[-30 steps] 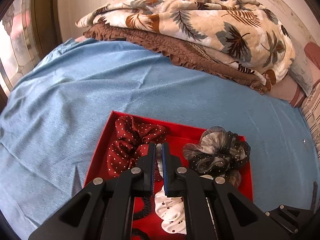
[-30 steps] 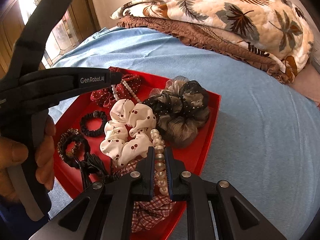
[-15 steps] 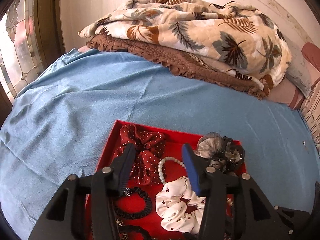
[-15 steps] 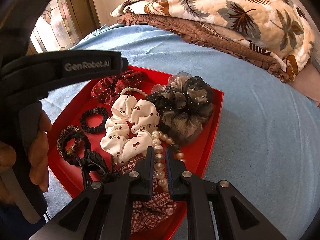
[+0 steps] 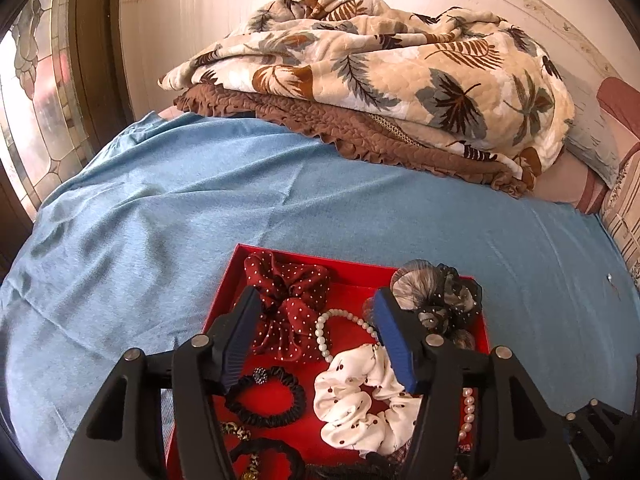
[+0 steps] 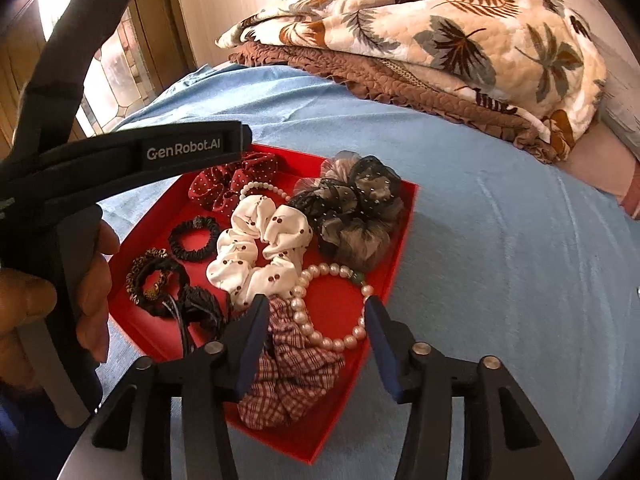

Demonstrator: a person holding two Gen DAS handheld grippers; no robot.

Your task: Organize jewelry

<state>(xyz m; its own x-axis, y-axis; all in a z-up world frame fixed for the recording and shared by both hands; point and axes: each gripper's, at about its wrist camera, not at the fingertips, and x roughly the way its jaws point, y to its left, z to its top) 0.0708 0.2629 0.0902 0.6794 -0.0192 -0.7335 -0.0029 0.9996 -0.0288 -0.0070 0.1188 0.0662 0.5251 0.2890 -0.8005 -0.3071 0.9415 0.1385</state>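
Note:
A red tray (image 6: 404,236) (image 5: 224,300) lies on the blue bedspread and holds scrunchies and bracelets. A large pearl bracelet (image 6: 332,300) lies flat near the tray's front right, by a plaid scrunchie (image 6: 292,376). My right gripper (image 6: 316,312) is open and empty above it. A small pearl bracelet (image 5: 340,330) (image 6: 262,188) lies between a dark red dotted scrunchie (image 5: 290,304) and a white cherry scrunchie (image 5: 360,404) (image 6: 260,248). My left gripper (image 5: 316,304) is open and empty above it. A grey-black scrunchie (image 6: 352,208) (image 5: 440,300) sits at the back right.
Black hair ties (image 6: 194,238) (image 5: 268,398) and a leopard tie (image 6: 154,280) lie in the tray's left part. Folded leaf-print and brown quilts (image 5: 380,92) are piled at the back of the bed. A stained-glass window (image 5: 36,92) is at the left.
Both grippers opened and let go of their pearl bracelets, which now lie in the tray. The left opened first and drew back and up; the right opened in the last half second.

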